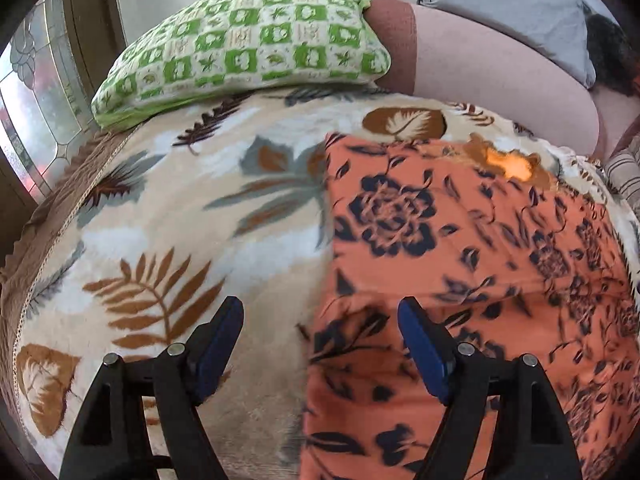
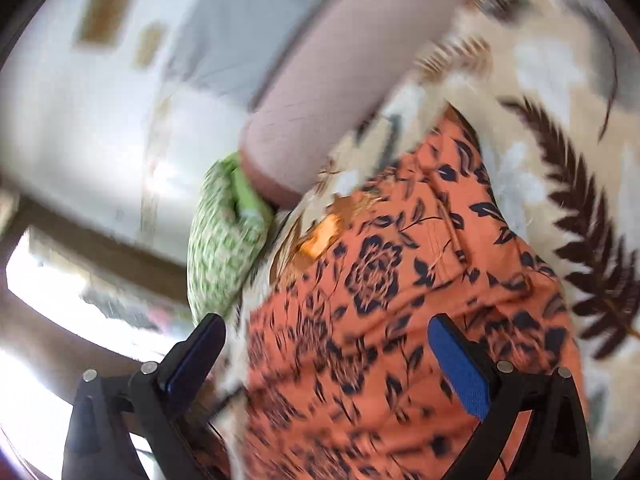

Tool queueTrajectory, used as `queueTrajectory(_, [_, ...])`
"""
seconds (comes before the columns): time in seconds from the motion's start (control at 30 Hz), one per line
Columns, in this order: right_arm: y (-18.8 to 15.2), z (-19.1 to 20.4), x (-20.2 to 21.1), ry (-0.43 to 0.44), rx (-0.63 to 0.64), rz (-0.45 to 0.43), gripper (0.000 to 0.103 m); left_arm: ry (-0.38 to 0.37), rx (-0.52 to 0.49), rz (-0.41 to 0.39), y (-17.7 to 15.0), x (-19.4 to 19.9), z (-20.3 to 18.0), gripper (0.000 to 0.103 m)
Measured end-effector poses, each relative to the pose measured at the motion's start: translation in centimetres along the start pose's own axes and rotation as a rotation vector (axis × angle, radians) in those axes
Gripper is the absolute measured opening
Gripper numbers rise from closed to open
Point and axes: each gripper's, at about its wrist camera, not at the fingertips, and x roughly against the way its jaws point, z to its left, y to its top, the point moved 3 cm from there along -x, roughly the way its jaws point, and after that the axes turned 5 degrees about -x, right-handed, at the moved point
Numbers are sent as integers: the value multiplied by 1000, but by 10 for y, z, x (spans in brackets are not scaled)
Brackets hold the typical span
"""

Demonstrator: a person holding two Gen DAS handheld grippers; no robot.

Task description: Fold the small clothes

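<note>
In my left wrist view, a patterned glass window [image 1: 28, 120] fills the far left edge. To its right, in the upper centre, a green-and-white checked pillow [image 1: 248, 44] lies on a cream blanket printed with brown and grey leaves [image 1: 160, 216]. Right of the pillow, a pale pink bolster [image 1: 492, 72] runs toward the upper right, with a grey cushion [image 1: 512, 0] behind it. The orange floral garment [image 1: 460, 248] lies flat on the blanket across the centre-right and lower right of the frame. At the bottom, my left gripper [image 1: 320, 328] has its jaws wide apart and nothing between them; it hangs above the garment's left edge.

My right wrist view is tilted and blurred. A white wall [image 2: 100, 120] takes up the left, then the pillow [image 2: 224, 248] and bolster [image 2: 340, 92] near centre. The garment [image 2: 380, 300] covers the lower centre, the blanket [image 2: 560, 184] the right. My right gripper [image 2: 324, 336] also gapes wide, empty, over the garment.
</note>
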Motion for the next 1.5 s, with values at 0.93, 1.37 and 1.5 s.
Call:
queueTrajectory(0.93, [6,-41,-42,-299,-4,4,26,-39,184,-19,-6,-18,10,36])
queueTrajectory(1.37, [2,34,-32,-195,258,-44,69,-36,58,-155,23,14,-12,61])
queueTrajectory(1.5, [11,-16,-66,-260,108,72,75,117,107,31,8,-38,8,73])
